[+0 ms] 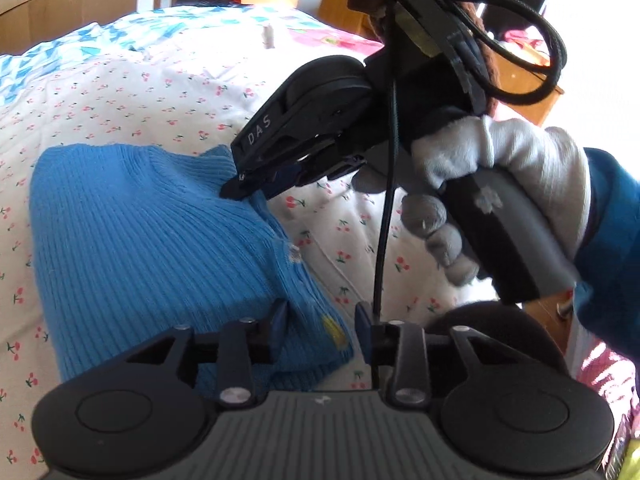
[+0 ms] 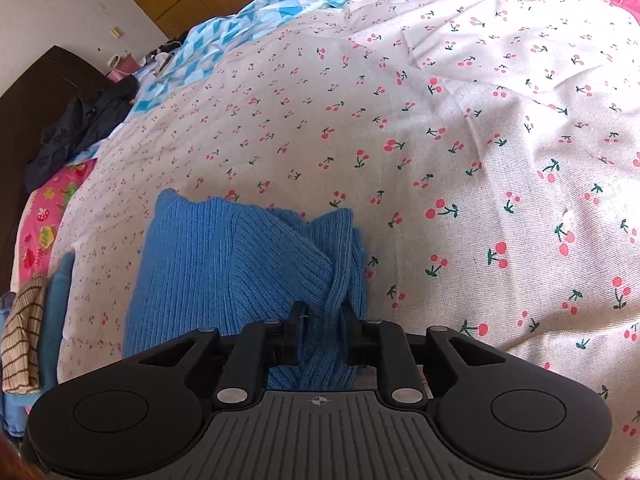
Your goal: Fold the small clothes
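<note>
**Blue sweater pinched at lower centre**

The blue knitted sweater [image 2: 224, 272] was spread on the cherry-print bed [image 2: 460, 128]. Its bunched edge was clamped by the right gripper [image 2: 323, 322]. The left gripper [image 1: 322, 320] was held agape over the hem, nothing gripped.

the letters "das" are read in pale print on the black side plate of the right gripper [image 1: 256, 188], as seen from the left wrist view. no other legible text, number or brand is found on any surface in either view.
</note>
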`<state>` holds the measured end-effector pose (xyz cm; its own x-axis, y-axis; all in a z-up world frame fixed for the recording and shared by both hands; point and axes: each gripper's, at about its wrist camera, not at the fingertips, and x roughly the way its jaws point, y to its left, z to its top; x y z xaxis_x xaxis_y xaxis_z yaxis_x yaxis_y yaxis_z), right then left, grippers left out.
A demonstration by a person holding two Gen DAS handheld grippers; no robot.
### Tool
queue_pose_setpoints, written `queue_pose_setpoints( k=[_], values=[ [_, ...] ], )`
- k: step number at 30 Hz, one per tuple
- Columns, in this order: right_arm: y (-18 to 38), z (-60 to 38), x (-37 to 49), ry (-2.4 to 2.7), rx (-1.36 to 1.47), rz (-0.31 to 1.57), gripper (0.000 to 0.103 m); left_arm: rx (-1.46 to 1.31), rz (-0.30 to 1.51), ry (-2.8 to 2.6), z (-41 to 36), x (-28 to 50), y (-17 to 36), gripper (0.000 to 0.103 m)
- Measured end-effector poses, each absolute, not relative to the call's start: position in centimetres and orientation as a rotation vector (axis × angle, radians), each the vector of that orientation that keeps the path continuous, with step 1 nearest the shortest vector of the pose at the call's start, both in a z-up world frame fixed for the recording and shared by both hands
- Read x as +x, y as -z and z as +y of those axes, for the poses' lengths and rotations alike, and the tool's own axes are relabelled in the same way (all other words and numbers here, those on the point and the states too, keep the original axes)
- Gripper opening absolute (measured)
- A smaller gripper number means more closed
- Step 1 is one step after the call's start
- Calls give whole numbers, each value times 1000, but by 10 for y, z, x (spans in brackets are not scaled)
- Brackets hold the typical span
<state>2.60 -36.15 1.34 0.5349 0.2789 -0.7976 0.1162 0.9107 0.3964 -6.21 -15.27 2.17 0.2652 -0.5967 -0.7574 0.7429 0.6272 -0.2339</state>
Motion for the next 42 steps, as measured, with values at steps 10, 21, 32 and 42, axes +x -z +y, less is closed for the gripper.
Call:
queue_pose_setpoints(
  k=[10, 21, 32, 42],
  values=[
    [-53, -344, -34, -136, 392, 945, 39, 58, 920, 936, -81, -66, -57, 51],
    [-31, -301, -53, -141, 260, 1099, 7, 79, 830, 759, -56, -32, -44, 57],
    [-25, -305, -68, -133, 277, 1151, 14, 241, 820, 765, -89, -29, -7, 61],
    [-56, -330, -6, -52, 365, 926, 38, 265, 798, 768, -91, -35, -6, 68]
  ],
)
